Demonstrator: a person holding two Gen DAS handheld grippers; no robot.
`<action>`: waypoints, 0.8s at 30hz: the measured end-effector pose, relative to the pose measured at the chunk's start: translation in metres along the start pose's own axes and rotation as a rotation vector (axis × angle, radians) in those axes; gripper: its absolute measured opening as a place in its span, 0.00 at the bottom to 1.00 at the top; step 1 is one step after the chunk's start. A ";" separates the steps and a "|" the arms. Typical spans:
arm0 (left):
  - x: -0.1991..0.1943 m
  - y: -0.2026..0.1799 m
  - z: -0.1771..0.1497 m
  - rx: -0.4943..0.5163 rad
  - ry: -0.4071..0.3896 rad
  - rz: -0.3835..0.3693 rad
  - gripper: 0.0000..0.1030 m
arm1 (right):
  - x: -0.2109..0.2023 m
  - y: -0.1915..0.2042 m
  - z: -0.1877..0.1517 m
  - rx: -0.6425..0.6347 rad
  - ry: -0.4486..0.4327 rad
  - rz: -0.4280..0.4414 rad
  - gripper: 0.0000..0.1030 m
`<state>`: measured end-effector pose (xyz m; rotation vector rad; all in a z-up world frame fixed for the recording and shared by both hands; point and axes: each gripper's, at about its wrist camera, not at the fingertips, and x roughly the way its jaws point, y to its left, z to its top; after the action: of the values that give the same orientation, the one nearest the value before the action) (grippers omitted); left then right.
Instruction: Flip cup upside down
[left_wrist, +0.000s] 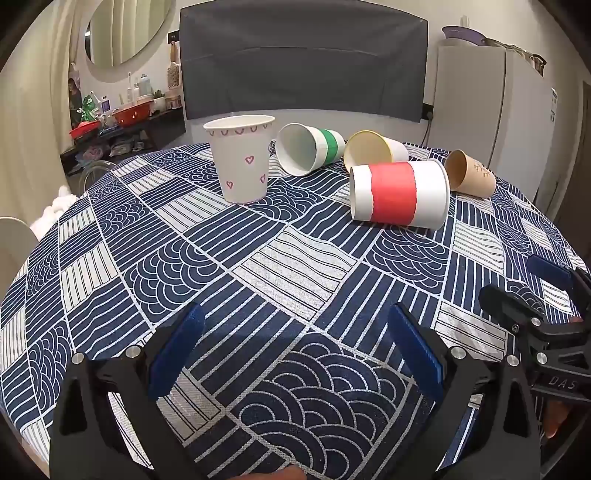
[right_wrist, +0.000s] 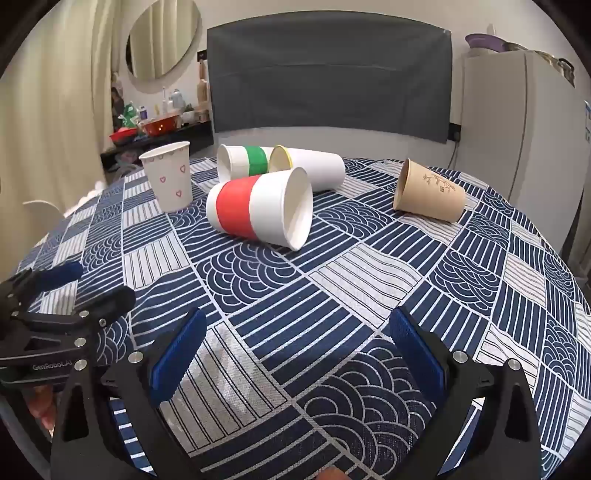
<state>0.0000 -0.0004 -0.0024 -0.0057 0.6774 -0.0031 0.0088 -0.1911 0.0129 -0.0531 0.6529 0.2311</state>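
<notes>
Left wrist view shows, nearest to the camera, the left gripper (left_wrist: 295, 350) with its blue ribbed pads (left_wrist: 177, 354) wide apart and nothing between them, low over the dark blue and white patterned tablecloth (left_wrist: 258, 266). At the right edge of this view the right gripper (left_wrist: 524, 284) comes in from the side, also with fingers apart; in the right wrist view the same tool (right_wrist: 295, 350) holds nothing. The body of the right tool carries the letters "DAS", and the left one, seen in the right wrist view, reads "GenRobot.AI".

Farther on, well apart from both tools, are five paper cups. The white paper cup with a red band (left_wrist: 399, 194) lies on its side and is the nearest. To its left the white paper cup with pink hearts (left_wrist: 242, 158) stands upright with mouth up; I judge this is the one to flip, as only it stands. Behind are the white cup with a green band (left_wrist: 310, 147), the white cup with a yellow rim (left_wrist: 373, 149) and the brown paper cup (left_wrist: 469, 171), all lying; the brown one has small dark print that I cannot read.

The task seems not yet begun. The next move calls for a reach forward to the heart cup, closing on its wall gently, because thin paper can crush
</notes>
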 end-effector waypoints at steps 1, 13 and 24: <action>0.000 0.000 0.000 0.000 0.000 0.000 0.94 | 0.000 0.000 0.000 0.000 0.000 0.000 0.92; 0.000 0.001 0.001 0.004 0.009 -0.003 0.94 | 0.001 -0.001 0.001 -0.001 0.000 -0.001 0.92; 0.001 -0.003 0.000 0.023 0.005 -0.013 0.94 | -0.002 0.002 -0.001 -0.011 -0.008 -0.005 0.92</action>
<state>0.0011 -0.0031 -0.0027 0.0125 0.6820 -0.0231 0.0068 -0.1899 0.0136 -0.0646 0.6430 0.2301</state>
